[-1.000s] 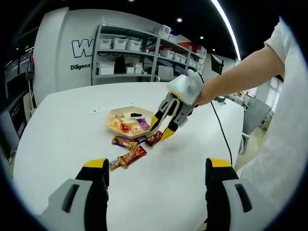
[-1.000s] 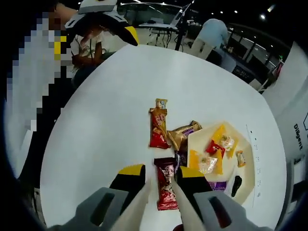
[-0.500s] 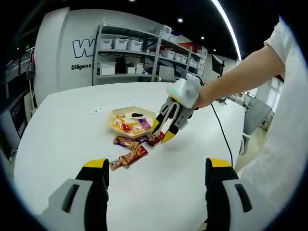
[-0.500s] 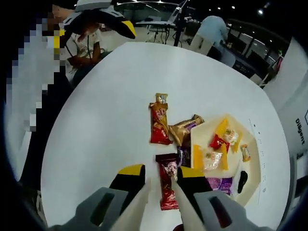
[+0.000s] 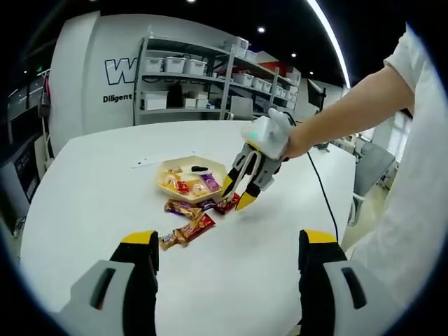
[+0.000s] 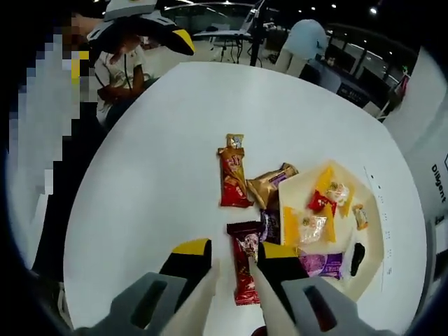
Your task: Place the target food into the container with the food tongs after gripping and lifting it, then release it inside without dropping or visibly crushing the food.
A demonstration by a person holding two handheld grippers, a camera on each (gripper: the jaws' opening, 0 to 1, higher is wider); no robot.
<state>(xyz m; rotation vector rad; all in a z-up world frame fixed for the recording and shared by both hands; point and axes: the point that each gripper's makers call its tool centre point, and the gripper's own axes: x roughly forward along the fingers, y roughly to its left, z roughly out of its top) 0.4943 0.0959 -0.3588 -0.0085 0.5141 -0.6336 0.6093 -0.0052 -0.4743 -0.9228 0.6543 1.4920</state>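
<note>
Here, over a white tabletop [image 6: 140,175], your right tongs [image 6: 233,269] hang with their tips parted around a dark red wrapped snack bar [image 6: 243,271] that lies flat just beside the cream tray [image 6: 371,231]; whether the tips already press the wrapper cannot be told, and the bar looks to rest on the tabletop, not lifted. In the left gripper view the same right tongs [image 5: 238,192] point down at the cluster of sweets near the tray [image 5: 162,168], while your left tongs [image 5: 227,269] stand wide open and empty low over the tabletop, well apart from the food. The bar will likely handle as light and slightly soft, its glossy wrapper slippery and its filling easy to dent, so take it across the middle of its narrow width with a gentle squeeze. The tray already holds yellow, red and purple wrapped candies. Another red bar [image 6: 232,180] and a gold one [image 6: 269,186] lie beside it. The print on the wrappers is too small to read. On the far wall, large letters begin with "W" and smaller ones read "Diligent" [image 5: 119,99].
</note>
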